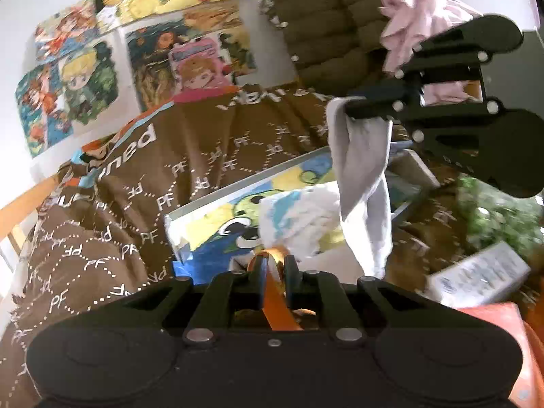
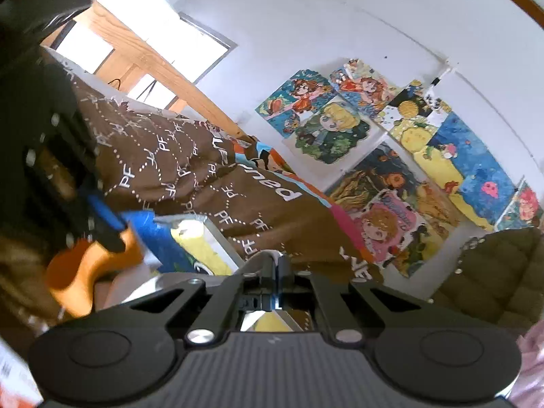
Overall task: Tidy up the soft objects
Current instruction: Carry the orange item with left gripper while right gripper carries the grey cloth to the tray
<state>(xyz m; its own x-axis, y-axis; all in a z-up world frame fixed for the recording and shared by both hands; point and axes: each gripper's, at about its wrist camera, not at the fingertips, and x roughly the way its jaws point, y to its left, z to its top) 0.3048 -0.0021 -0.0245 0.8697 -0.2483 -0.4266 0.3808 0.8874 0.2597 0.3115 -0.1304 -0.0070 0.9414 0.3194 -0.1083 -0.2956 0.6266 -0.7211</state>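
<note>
Two grippers, each clamped on cloth, above a brown quilt.

Nearest, the left gripper (image 1: 274, 265) pinches an orange strip (image 1: 277, 292). Past it the right gripper (image 1: 352, 110) – fingers together – holds a white cloth (image 1: 365, 183) hanging over a cartoon box (image 1: 217, 224) that holds crumpled fabric (image 1: 299, 221). The quilt (image 1: 136, 183) reads "PF" all over. Posters (image 1: 85, 78) cover the far wall.

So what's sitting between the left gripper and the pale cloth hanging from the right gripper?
In the left wrist view, a crumpled white and blue cloth on a cartoon picture board lies between the left gripper and the hanging pale cloth.
</note>
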